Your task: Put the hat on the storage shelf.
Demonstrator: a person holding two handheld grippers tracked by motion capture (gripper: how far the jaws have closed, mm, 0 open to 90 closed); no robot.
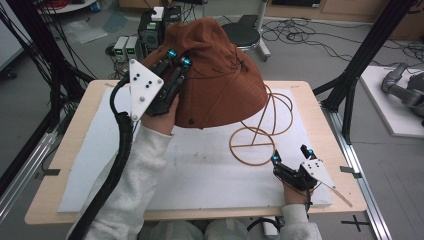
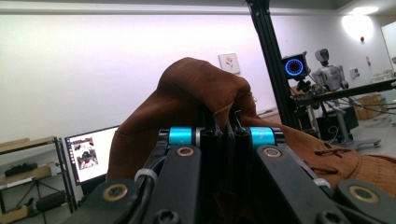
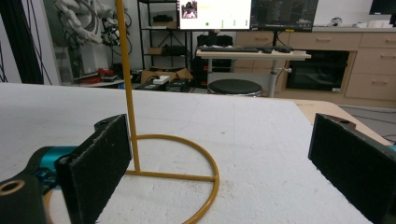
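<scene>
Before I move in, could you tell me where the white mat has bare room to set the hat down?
The white mat is free between the left gripper, shut on the brown hat, and the open right gripper. The near-left corner is bare too. It is crowded at the right, around the wire stand.

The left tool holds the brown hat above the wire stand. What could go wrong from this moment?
1. The left tool pinches only a fold of the brown hat, so the cloth might slip out.
2. The hat hangs over the thin wire stand; a sideways pull could tip it.
3. The right tool is open near the stand's ring base, not gripping it, so nothing steadies the stand.
</scene>
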